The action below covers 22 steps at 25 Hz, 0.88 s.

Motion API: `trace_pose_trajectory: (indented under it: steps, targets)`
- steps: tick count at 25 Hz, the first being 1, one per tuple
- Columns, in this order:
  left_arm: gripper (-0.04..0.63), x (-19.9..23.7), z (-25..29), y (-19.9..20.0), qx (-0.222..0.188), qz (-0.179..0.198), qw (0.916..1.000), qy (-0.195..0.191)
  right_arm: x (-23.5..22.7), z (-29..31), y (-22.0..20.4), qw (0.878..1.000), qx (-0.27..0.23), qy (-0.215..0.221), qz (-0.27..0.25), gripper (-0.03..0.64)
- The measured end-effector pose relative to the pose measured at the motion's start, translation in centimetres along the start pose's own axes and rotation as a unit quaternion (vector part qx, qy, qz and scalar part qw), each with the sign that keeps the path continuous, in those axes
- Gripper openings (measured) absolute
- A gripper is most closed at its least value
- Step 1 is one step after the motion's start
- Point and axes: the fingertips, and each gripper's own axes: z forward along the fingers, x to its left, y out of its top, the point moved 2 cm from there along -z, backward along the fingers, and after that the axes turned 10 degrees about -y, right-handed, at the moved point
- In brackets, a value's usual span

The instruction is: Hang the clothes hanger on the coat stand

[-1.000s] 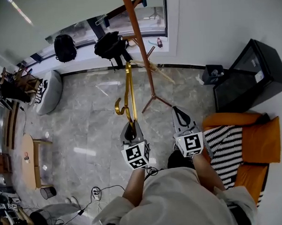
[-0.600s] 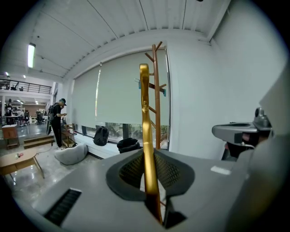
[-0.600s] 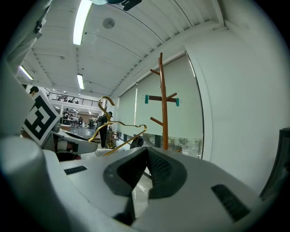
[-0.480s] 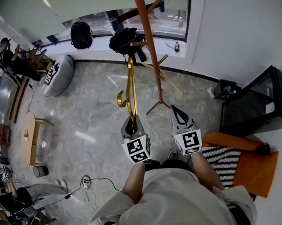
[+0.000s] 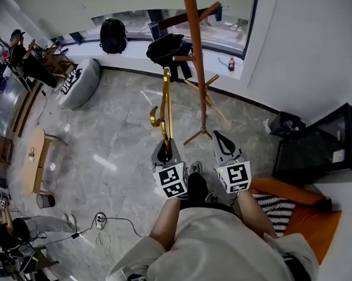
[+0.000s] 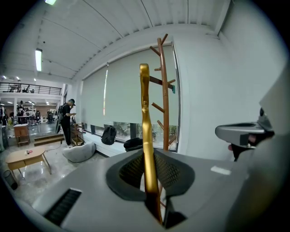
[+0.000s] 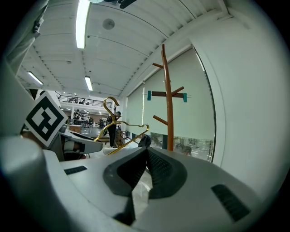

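Coat stand: a tall brown wooden coat stand (image 5: 197,60) with angled pegs rose straight ahead of the person, close to the window.
Armchair: an orange armchair with a black-and-white striped cushion (image 5: 301,210) sat at the person's right.
Cabinet: a black box-shaped cabinet (image 5: 322,151) stood against the white wall beyond the armchair.
Beanbag: a grey beanbag (image 5: 79,83) lay by the window to the left, with a black backpack (image 5: 112,35) on the sill above it.
Bag: a second black bag (image 5: 167,50) sat just behind the stand's pole.
Table: a low wooden table (image 5: 36,160) stood far left.
Floor: polished grey marble floor (image 5: 106,140), with cables trailing near the person's feet.
Room: a long window with a lowered blind (image 6: 127,86); a distant person (image 6: 67,120) stood at the left.
Hanger: the gold metal clothes hanger (image 5: 165,108) pointed forward from the left gripper. Its far end was just left of the pole and apart from it, not on any peg.
Left gripper (image 5: 166,149): arm stretched forward, jaws clamped on the hanger's near end.
Right gripper (image 5: 222,139): alongside the left, jaws pressed together on nothing, aimed toward the stand's base.
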Motion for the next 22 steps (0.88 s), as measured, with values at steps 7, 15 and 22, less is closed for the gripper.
trace_pose_trajectory:
  steps: [7, 15, 22]
  targets:
    - [0.052, 0.4, 4.5, 1.6, -0.005, 0.005, 0.9999, -0.009, -2.2, 3.2, 0.4, 1.0, -0.001, -0.012, -0.004, 0.005]
    - [0.052, 1.8, 9.4, 3.6, 0.002, 0.015, 0.9997, -0.021, -3.6, 7.2, 0.2, 1.0, 0.01, -0.025, 0.001, 0.005]
    - [0.052, 2.3, 12.8, 5.3, 0.004, 0.029, 0.9992, -0.027, -4.1, 9.5, 0.2, 0.999, 0.013, -0.036, 0.006, 0.005]
